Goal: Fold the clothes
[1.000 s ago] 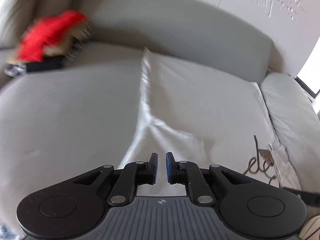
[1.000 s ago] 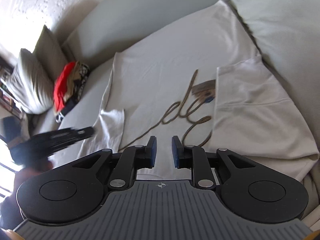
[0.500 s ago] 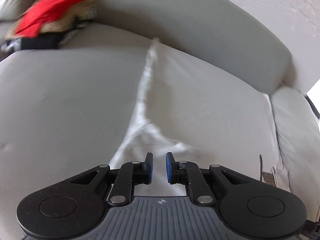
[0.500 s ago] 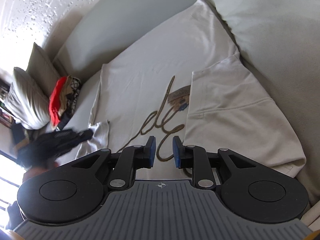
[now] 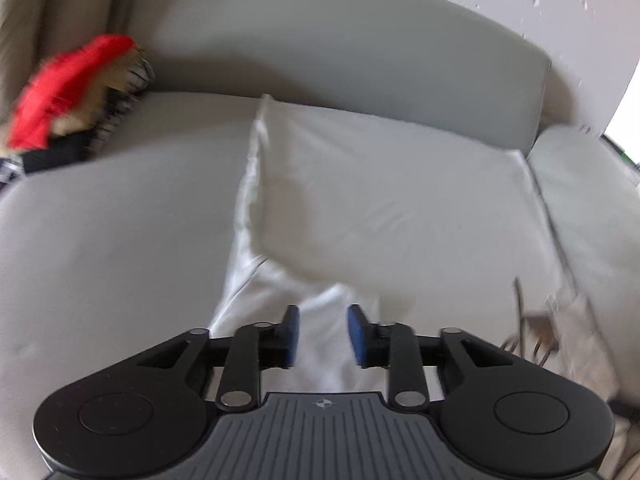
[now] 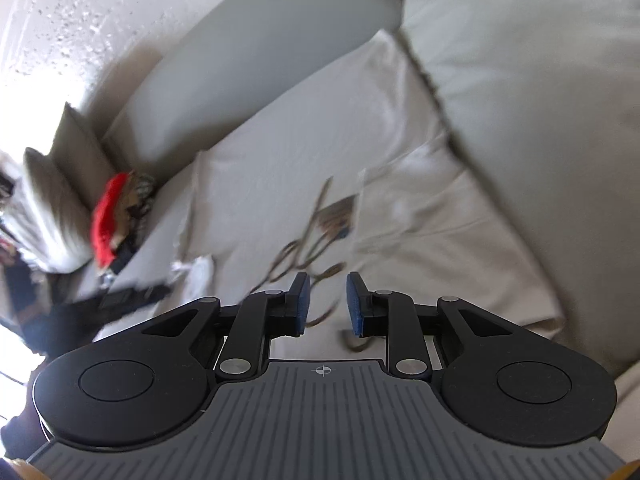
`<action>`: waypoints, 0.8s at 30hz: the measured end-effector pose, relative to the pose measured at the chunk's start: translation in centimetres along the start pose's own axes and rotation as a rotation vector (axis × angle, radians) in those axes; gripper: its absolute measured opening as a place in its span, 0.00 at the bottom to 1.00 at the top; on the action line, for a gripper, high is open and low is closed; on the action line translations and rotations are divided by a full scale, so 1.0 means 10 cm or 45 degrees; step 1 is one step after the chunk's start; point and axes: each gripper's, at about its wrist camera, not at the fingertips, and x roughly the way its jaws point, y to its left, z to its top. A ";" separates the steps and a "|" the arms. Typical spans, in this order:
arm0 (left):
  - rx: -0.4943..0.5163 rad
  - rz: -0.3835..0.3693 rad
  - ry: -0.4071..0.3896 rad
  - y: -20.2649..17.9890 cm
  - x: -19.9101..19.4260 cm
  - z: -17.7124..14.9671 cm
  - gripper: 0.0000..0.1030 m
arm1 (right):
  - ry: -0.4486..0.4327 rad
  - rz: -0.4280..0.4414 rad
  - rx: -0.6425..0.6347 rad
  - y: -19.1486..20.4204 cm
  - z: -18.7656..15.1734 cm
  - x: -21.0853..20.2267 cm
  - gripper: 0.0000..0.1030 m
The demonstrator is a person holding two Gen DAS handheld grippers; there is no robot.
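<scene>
A grey sofa (image 5: pixel 100 240) stands against a speckled white wall (image 5: pixel 520 8). A white shirt (image 5: pixel 380 200) lies spread on its seat. Only the right view shows a pillow (image 6: pixel 52 208) at nine o'clock. The left gripper (image 5: pixel 323 332) is opening above a sleeve (image 5: pixel 320 344) at six o'clock, pads not touching it. The right gripper (image 6: pixel 327 304), also opening, hovers over the shirt's brown lettering (image 6: pixel 308 248), holding nothing.

— Where does the shirt (image 6: pixel 304 184) lie?
— Spread on the sofa (image 5: pixel 100 240) seat, its far edge at the backrest (image 5: pixel 340 52). One side is folded over onto the middle.
— And the pile (image 6: pixel 116 216)?
— Left of the shirt, well apart, in the seat's far corner, beside a pillow (image 6: pixel 52 208).
— What lies right of the shirt?
— A cushion (image 6: pixel 540 80), touching it.
— The sleeve (image 5: pixel 320 340)?
— At the shirt's near left edge, probably bunched; the view is blurred there.
</scene>
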 end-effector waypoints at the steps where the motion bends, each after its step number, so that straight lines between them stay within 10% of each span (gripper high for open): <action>1: 0.028 0.001 0.017 -0.02 -0.03 -0.09 0.22 | -0.019 -0.039 0.003 -0.03 0.00 -0.02 0.26; 8: 0.294 0.031 0.077 -0.22 -0.14 -0.57 0.18 | -0.017 -0.207 -0.028 -0.10 0.02 -0.04 0.27; 16: 0.247 0.064 0.050 -0.31 -0.53 -0.78 0.26 | 0.011 -0.490 -0.221 -0.14 -0.01 0.21 0.33; 24: 0.232 0.052 0.125 -0.32 -0.66 -1.01 0.25 | 0.112 -0.503 -0.213 -0.21 -0.32 -0.19 0.36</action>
